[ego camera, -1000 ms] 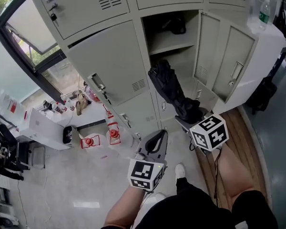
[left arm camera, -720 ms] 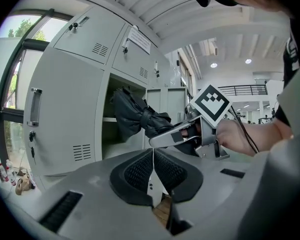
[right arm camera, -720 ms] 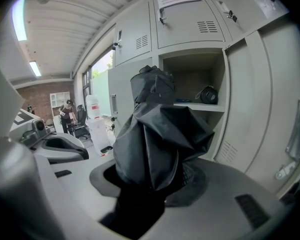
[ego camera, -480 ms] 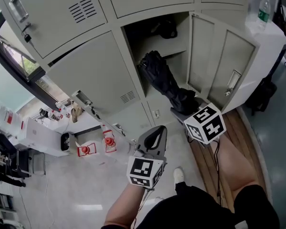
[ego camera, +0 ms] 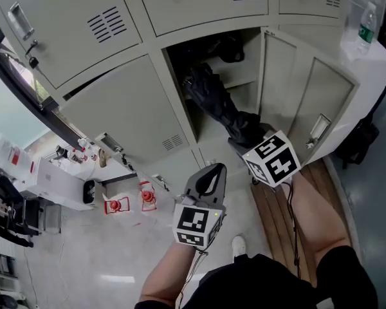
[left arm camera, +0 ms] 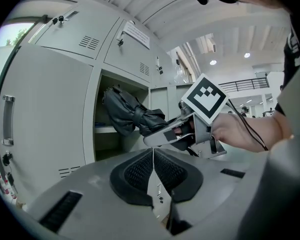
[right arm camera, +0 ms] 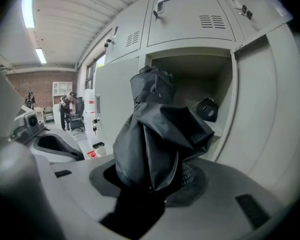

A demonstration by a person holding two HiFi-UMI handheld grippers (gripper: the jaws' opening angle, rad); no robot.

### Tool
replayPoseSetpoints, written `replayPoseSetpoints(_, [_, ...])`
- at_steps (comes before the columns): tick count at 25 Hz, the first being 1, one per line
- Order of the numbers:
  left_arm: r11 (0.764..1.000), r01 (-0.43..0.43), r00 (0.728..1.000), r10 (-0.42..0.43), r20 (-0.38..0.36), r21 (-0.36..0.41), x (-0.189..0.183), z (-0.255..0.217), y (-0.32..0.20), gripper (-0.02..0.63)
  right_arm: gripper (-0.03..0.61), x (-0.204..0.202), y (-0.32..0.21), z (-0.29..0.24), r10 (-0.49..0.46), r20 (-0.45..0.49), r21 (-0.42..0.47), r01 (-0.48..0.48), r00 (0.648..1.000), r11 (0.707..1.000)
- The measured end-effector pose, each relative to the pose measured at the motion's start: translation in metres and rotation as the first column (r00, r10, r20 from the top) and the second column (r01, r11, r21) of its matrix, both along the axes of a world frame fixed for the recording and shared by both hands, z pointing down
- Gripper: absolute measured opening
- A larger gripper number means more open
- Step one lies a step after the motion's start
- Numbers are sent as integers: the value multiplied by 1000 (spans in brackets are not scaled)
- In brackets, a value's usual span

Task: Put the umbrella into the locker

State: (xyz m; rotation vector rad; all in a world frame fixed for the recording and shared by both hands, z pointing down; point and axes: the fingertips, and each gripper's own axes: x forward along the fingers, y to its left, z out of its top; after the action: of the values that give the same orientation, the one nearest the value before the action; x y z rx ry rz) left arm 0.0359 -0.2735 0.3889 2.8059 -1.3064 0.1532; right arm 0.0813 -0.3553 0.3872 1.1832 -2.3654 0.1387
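Observation:
My right gripper is shut on a black folded umbrella, clamped near its handle end. The umbrella slants up and away, and its far end reaches into the open locker compartment, below the shelf. In the right gripper view the umbrella rises from between the jaws toward the opening. My left gripper hangs lower and to the left, shut and empty, well short of the lockers. The left gripper view shows its pads meeting, with the umbrella and right gripper ahead.
The locker door stands open to the right of the compartment. A dark object lies on the upper shelf. The neighbouring doors are closed. A water bottle stands on the white cabinet at right. Red items sit on the floor.
Both grippers have moved toward the lockers. The umbrella's far end has gone from in front of the opening to inside the compartment.

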Motion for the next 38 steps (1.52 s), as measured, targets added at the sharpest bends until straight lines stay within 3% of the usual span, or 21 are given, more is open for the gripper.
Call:
replayPoseSetpoints(16, [999,19,1000,-19,4,26,10,-22,-38,20,236,6,-67,-30,-11,-233,69,28,972,997])
replayPoseSetpoints(24, [996,-52,999,52,11,72,14,-36,-61,20,236,4,-65,-30,-3,-212,67,17,977,998])
replayPoseSetpoints(33, [990,-117,993,117,8,74,18,-37,-85,20,236,11,-64,-30,-4,-199,52,14,980,999])
replayPoseSetpoints(38, [989,-130,991,130,7,65,19,-33,-91,20,236,21,-73,-27,55,-149,21,-52,987,998])
